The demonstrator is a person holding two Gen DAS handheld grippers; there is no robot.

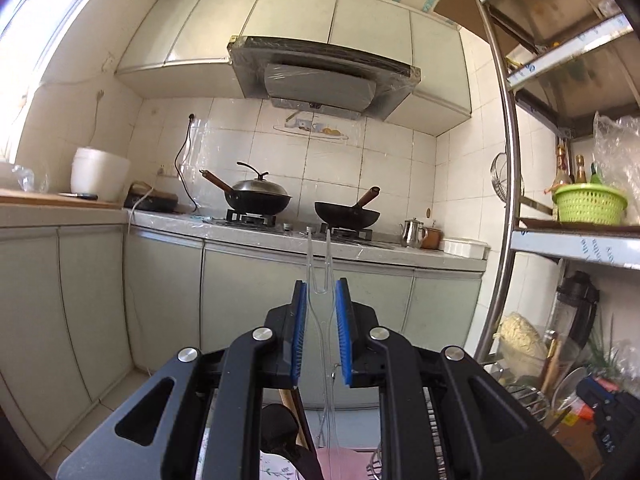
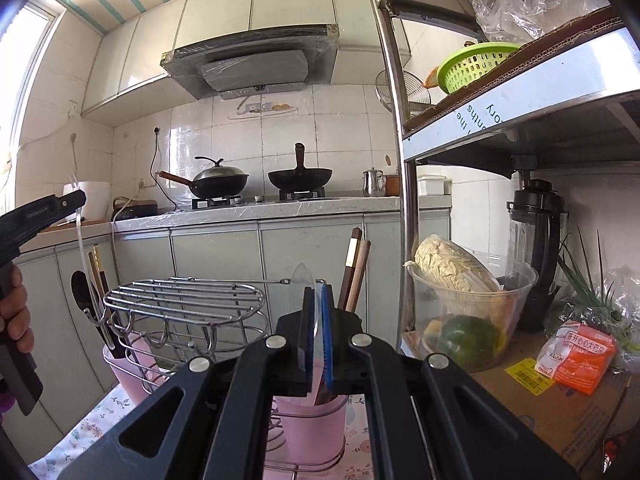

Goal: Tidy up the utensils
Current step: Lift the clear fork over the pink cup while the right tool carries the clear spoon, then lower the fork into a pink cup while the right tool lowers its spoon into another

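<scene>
Clear plastic fork [image 1: 319, 264] stands upright at the centre of the left wrist frame, clamped between the blue pads of the left gripper [image 1: 321, 300]. At lower centre of the right wrist frame, the right gripper [image 2: 317, 304] pinches a clear plastic spoon [image 2: 303, 284] above the pink cup [image 2: 310, 424] in the wire rack [image 2: 184, 296]

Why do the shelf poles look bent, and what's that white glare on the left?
Left wrist view: the fisheye lens bows the shelf pole; the window is blown out white. Right wrist view: the pole curves less, and the window glares too.
</scene>
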